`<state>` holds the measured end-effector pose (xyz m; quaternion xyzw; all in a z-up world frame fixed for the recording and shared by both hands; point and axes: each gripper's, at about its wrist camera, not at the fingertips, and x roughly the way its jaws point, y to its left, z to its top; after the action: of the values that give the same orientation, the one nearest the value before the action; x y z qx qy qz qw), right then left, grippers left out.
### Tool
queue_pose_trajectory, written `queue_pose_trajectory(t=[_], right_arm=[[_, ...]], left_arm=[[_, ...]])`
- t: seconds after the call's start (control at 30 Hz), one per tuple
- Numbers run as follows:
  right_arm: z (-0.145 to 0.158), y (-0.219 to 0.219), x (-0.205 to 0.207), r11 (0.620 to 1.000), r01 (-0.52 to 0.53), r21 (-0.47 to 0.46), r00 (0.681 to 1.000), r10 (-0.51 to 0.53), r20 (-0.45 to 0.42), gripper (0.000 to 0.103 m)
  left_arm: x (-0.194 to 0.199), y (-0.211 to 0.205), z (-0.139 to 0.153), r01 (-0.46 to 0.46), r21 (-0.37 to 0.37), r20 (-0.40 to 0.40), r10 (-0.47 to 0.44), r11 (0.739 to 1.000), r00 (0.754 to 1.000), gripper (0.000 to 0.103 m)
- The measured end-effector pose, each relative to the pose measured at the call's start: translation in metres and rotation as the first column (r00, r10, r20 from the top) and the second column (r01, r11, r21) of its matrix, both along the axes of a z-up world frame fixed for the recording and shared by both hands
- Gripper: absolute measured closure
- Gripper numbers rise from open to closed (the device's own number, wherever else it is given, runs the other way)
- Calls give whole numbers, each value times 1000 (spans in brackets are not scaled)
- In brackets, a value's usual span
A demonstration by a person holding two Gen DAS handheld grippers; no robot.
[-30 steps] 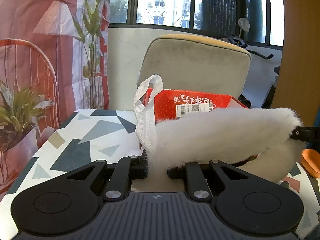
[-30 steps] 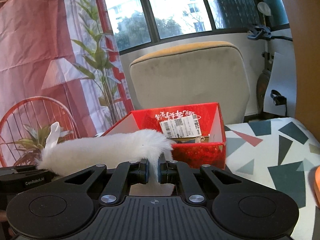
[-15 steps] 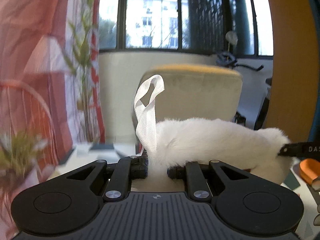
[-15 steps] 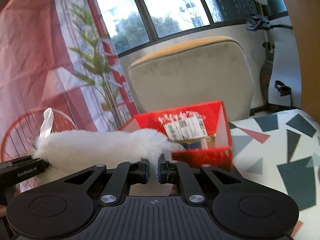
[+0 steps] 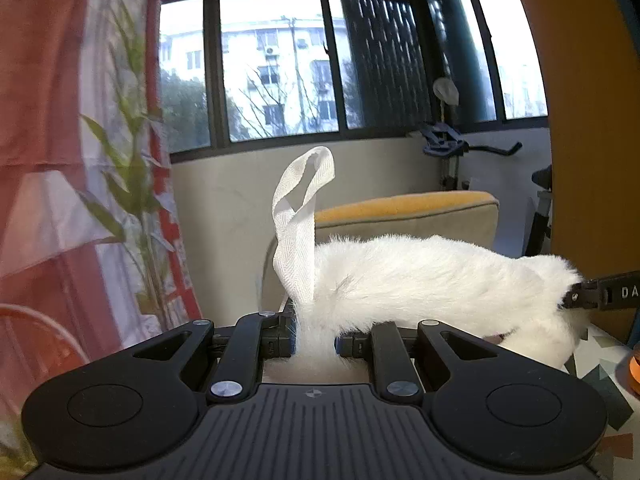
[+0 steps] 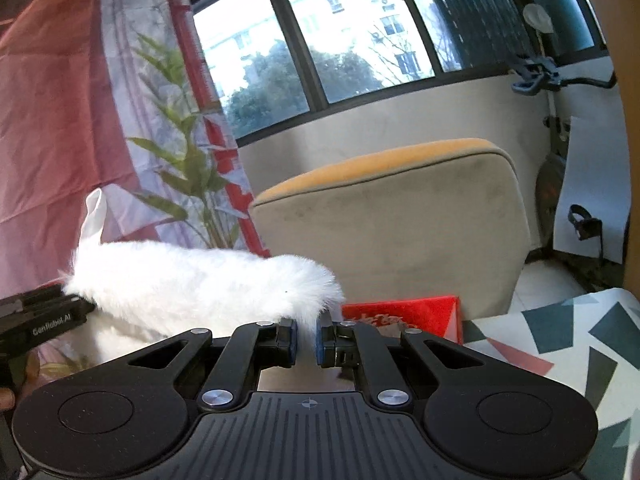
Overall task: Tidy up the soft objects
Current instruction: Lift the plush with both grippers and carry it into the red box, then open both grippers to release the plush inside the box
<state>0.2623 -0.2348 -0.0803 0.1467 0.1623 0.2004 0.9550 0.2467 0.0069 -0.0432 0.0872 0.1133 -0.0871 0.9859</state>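
Note:
A white furry soft item (image 5: 432,276) with a white ribbon loop (image 5: 300,224) is stretched between both grippers, held up in the air. My left gripper (image 5: 314,342) is shut on its end by the ribbon loop. My right gripper (image 6: 305,340) is shut on the other end (image 6: 200,280). Each gripper's tip shows in the other's view, at the far end of the fur. The red box (image 6: 404,316) sits low on the table, just past my right gripper, its inside mostly hidden.
A beige chair with an orange top (image 6: 400,216) stands behind the table. The patterned tabletop (image 6: 560,344) lies to the right. An orange object (image 5: 634,368) sits at the right edge. A plant and red curtain (image 5: 120,184) are on the left.
Both grippers have lifted the furry item upward. The red box and tabletop have dropped low or out of view. The fur stays stretched between the grippers.

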Motion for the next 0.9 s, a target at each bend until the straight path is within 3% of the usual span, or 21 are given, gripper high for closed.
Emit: queue_pose_trajectory(t=[0.13,0.3,0.43,0.77,0.9], right_arm=[[-10,-1,28,998,12,-58,1000,-13,-27,95],[-37,-2,65,995,34,-94,995,-43,-95,95],[-62,1,86,990,24,-137,986,-46,-162,95],[-91,35,104,967,-29,-252,971,-33,-237,95],[-95,41,107,961,-22,-276,966,-51,-254,94]], left_arm=[[32,-10,-14,7,19,-58,-6,1000,998,86],[82,-17,-50,30,39,-231,-20,999,973,86],[97,-29,-80,73,163,-328,-16,984,944,86],[113,-30,-120,147,150,-520,-48,978,853,86],[123,-25,-127,119,147,-540,-21,982,841,86]])
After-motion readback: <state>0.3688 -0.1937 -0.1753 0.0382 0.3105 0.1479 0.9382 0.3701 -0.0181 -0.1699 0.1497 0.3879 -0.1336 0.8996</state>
